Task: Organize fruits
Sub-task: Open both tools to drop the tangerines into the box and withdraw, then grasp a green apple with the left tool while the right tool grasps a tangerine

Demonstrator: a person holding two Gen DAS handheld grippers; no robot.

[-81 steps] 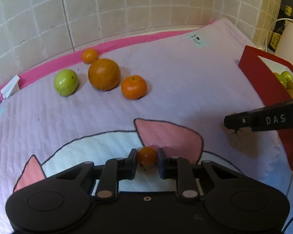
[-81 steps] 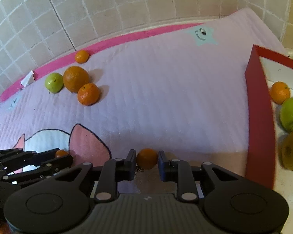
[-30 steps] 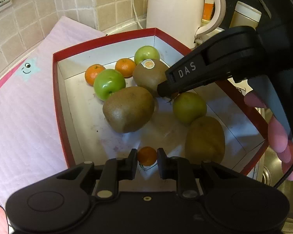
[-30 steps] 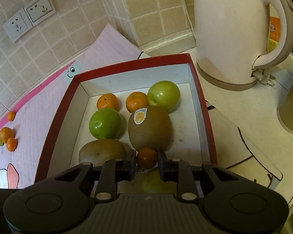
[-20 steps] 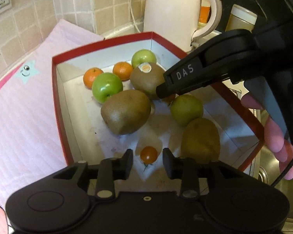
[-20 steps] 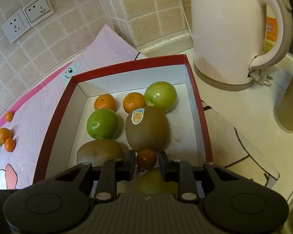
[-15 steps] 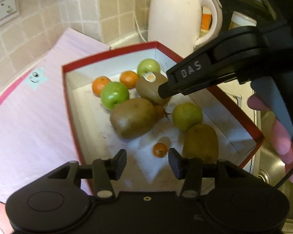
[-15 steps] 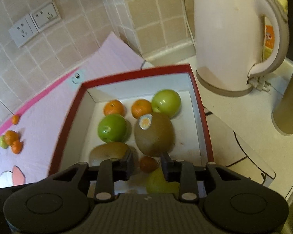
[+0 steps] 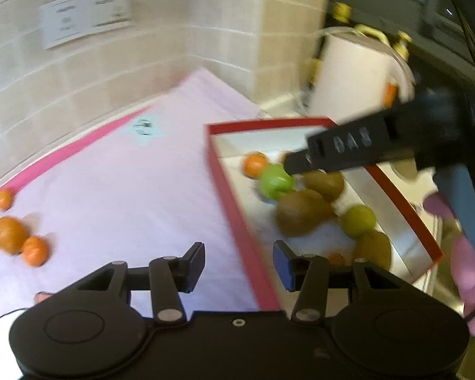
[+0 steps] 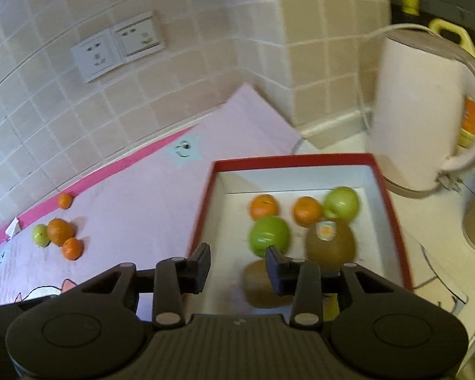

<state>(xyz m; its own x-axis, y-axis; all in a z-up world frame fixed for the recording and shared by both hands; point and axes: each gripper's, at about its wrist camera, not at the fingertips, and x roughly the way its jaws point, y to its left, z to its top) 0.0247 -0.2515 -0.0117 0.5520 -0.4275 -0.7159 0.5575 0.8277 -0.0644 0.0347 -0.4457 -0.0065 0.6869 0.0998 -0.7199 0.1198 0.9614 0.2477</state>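
Note:
A red box (image 9: 237, 221) (image 10: 202, 215) with a white inside holds oranges, green apples and kiwis. A small orange (image 9: 336, 258) lies near its front, by a kiwi (image 9: 302, 212). My left gripper (image 9: 239, 262) hangs open and empty over the box's left rim. My right gripper (image 10: 237, 262) is above the box's near left part, its jaws opening with nothing between them. Its black finger (image 9: 348, 148) crosses above the box in the left wrist view. On the pink mat (image 10: 136, 209), far left, lie a big orange (image 10: 59, 231), two small oranges and a green fruit (image 10: 40, 235).
A white kettle (image 10: 421, 110) stands behind the box on the right, its cord running up the tiled wall. Wall sockets (image 10: 117, 47) sit above the mat. A person's fingers (image 9: 465, 269) show at the right edge of the left wrist view. Both views are blurred.
Both grippers let go of their small oranges into the box, opened, and rose back and to the left. The mat and its loose fruits have come into view.

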